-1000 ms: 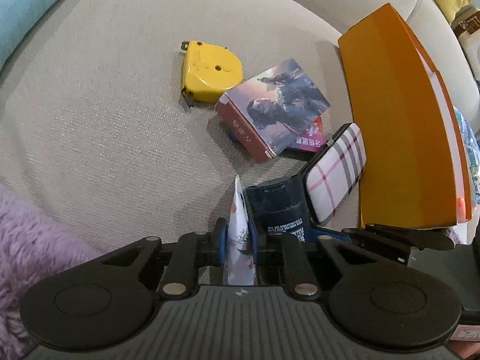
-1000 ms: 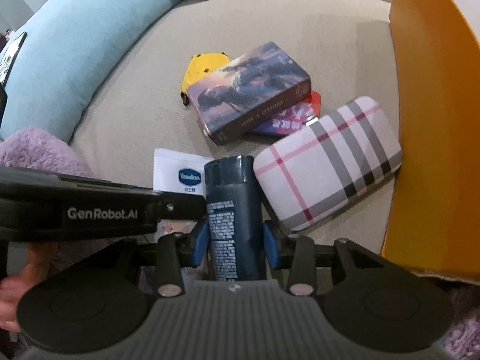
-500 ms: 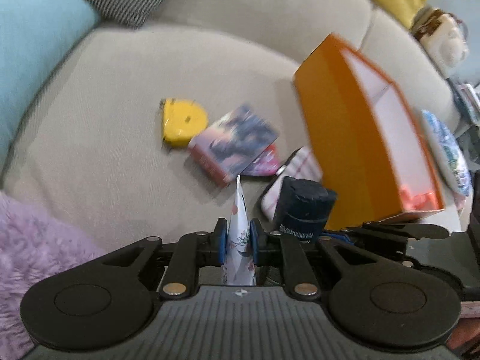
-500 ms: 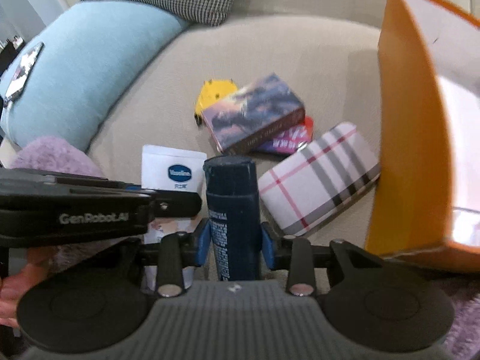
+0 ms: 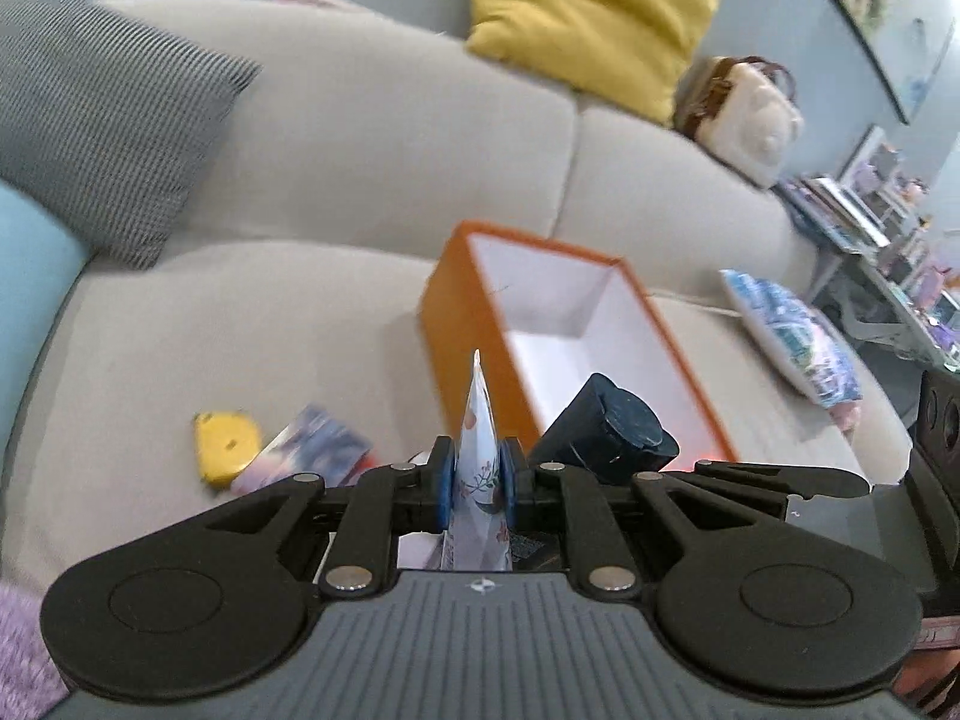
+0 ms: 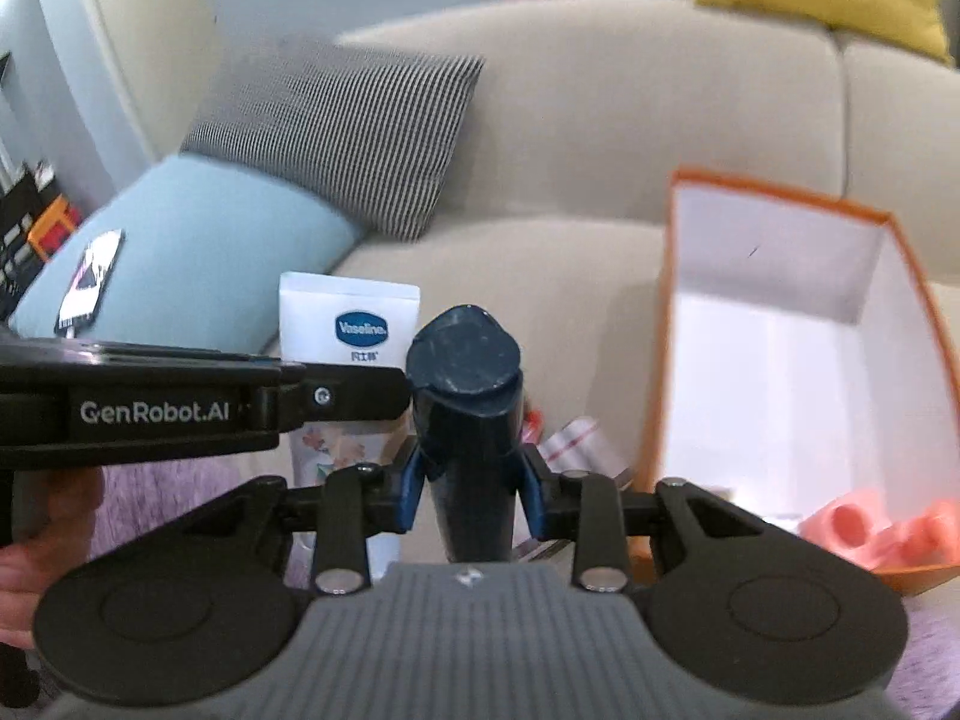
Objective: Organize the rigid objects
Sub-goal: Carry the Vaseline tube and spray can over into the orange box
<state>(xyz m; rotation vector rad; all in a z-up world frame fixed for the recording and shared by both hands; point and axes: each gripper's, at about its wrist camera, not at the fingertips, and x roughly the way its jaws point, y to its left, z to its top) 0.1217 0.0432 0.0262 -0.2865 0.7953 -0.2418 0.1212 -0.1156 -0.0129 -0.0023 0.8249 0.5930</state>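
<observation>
Both hands are mid-carry, each with one item lifted off the sofa (image 5: pixel 252 324) seat and the open orange box (image 5: pixel 480 324) ahead as the likely destination. The left tongs (image 5: pixel 477 480) are clamped on the flat crimped end of a white Vaseline tube (image 6: pixel 351 324), which stands edge-on between the blue pads. The right tongs (image 6: pixel 471 489) hold a dark blue bottle (image 6: pixel 465 396) upright by its body; their jaws are closing a little more on it. The next move, as I judge it, calls for bringing each item over the box's white interior and lowering it inside before the jaws part, one hand at a time, since the two grippers ride close together and could knock each other at the rim. The left wrist view alone shows what remains on the seat cushion: a yellow tape measure (image 5: pixel 225 447) and a book (image 5: pixel 312 450) beside it, near the box's left wall. Only the right wrist view shows the tube's printed face and some pink pieces (image 6: pixel 864 534) in the near corner of the box.
</observation>
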